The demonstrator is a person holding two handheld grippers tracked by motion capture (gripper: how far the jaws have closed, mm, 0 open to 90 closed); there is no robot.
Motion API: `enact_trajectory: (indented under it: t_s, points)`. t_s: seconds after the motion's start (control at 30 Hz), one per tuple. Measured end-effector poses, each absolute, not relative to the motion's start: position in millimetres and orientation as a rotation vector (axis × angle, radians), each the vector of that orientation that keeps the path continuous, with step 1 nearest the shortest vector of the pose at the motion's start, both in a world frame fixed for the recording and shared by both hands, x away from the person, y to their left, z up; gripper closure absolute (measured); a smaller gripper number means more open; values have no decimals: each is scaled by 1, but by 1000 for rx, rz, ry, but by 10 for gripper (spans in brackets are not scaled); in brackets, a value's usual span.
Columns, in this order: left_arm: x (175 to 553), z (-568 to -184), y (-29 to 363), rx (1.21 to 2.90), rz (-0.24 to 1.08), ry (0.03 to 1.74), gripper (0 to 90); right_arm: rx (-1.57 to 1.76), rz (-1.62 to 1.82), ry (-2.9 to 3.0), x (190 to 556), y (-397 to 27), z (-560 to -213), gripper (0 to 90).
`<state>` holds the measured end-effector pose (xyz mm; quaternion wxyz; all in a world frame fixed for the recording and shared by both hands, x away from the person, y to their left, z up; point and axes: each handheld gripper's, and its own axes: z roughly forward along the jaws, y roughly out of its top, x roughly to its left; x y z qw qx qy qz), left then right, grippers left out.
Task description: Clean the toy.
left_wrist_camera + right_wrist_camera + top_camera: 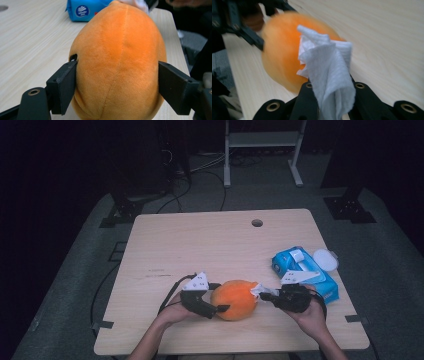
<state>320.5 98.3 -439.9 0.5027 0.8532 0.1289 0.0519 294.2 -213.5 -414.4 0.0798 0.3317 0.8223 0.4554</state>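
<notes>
Illegible white shell logo with tiny lettering on the blue wipes pack (85, 10).

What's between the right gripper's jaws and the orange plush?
A white wipe, pinched in the right gripper, lies against the orange plush; clearest in the right gripper view.

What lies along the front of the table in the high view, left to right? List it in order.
left gripper → orange plush toy → white wipe → right gripper → blue wipes pack
</notes>
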Motion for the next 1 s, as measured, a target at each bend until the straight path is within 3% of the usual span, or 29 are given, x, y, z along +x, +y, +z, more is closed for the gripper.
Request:
enact_trajectory:
  t_s: [0.13,0.43,0.7,1.0]
  points:
    - [310,-436,88,2103,204,203,201,919,1406,2437,287,-206,-400,820]
    - [311,-436,89,2092,178,216,195,1015,1330,2448,297,-224,-415,820]
    - [307,-435,86,2101,202,197,185,870,1371,2474,285,-201,-399,819]
    - [299,-430,76,2118,230,156,181,984,1363,2448,294,-221,-408,820]
